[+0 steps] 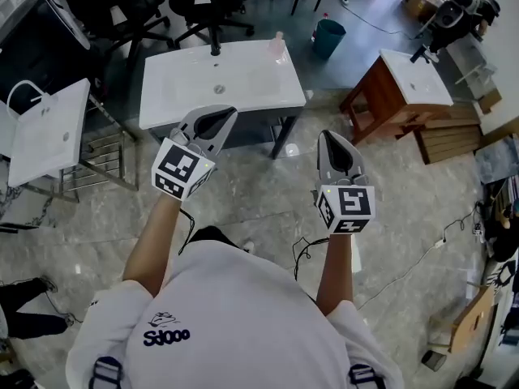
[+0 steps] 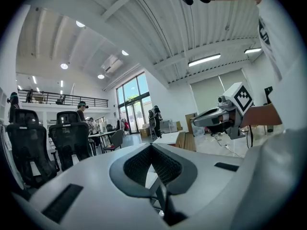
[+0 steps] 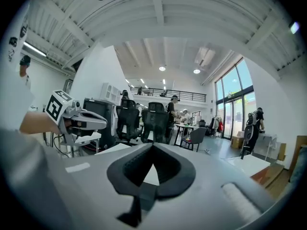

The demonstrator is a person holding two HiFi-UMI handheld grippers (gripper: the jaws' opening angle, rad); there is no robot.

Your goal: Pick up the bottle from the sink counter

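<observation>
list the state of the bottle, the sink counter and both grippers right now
bottle, upright near the counter's far right corner, not held
sink counter, standing level, bottle on it
left gripper, shut, nothing between its jaws, well apart from the bottle
right gripper, shut, nothing between its jaws, well apart from the bottle

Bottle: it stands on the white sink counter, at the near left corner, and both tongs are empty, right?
Not quite. The head view shows the bottle at the far edge of the white sink counter, toward its right end, not the near left corner. The rest holds: the left tongs and the right tongs are shut on nothing.
</observation>
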